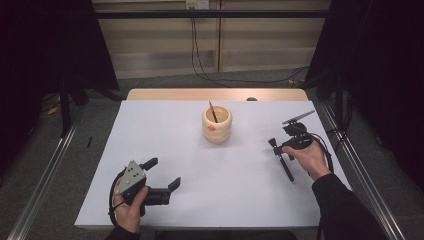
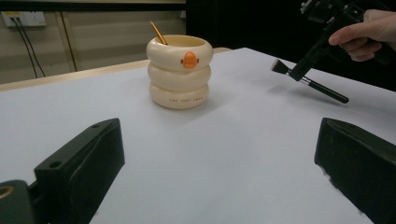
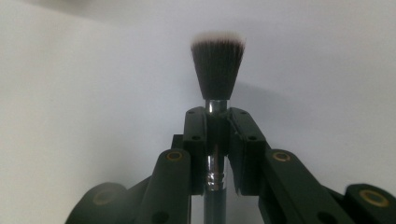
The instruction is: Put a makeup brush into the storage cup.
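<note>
We see the right gripper [image 1: 278,145] pinching a makeup brush [image 3: 217,70] between its jaws, bristles poking out past the tips above the white counter [image 1: 165,135]. The left gripper [image 1: 162,172] rests with jaws spread wide, a cream holder [image 2: 180,72] well ahead.

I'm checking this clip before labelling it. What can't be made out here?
- Inside of the cup: its wall hides it in the high and left gripper views, so the lower end of the stick is unseen.
- Print on the cup: too small in the left gripper view.
- Brush handle: the right gripper covers it in the right gripper view.
- Left gripper: open; its jaws are cut off by the left gripper view's bottom edge.
</note>
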A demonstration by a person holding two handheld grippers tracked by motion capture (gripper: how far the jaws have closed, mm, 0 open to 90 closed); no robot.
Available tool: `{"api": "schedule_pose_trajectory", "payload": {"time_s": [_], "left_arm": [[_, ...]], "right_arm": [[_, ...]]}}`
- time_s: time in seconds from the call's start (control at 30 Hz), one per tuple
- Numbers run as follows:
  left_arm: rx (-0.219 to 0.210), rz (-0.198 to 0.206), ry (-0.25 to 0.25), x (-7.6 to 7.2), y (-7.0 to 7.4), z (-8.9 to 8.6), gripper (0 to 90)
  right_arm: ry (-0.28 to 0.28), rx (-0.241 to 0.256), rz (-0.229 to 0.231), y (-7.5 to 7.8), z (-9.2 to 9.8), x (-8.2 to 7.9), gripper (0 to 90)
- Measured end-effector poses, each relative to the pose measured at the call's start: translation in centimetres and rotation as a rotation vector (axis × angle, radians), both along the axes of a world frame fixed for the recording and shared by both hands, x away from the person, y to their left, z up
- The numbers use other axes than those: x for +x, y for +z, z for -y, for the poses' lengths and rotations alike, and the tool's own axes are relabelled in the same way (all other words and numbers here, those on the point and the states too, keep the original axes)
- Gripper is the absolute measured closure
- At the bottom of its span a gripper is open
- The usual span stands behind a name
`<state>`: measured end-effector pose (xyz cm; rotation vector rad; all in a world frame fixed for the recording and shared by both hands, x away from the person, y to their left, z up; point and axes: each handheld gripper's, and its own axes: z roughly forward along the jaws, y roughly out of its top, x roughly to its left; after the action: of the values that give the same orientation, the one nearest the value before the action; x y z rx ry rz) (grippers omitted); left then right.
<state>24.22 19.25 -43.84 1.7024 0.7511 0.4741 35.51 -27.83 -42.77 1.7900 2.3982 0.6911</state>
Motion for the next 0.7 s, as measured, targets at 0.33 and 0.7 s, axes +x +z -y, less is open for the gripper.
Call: {"api": "schedule_pose_trajectory", "payload": {"time_s": [0.33, 0.7], "left_arm": [[0.001, 0.003, -0.001, 0.0, 0.0, 0.0, 1.4], [0.002, 0.004, -0.001, 0.0, 0.0, 0.0, 1.4]], "right_arm": [[0.015, 0.078, 0.144, 0.8, 0.1, -1.2, 78.6], [0.019, 0.13, 0.247, 1.1, 0.5, -2.1, 78.6]]}}
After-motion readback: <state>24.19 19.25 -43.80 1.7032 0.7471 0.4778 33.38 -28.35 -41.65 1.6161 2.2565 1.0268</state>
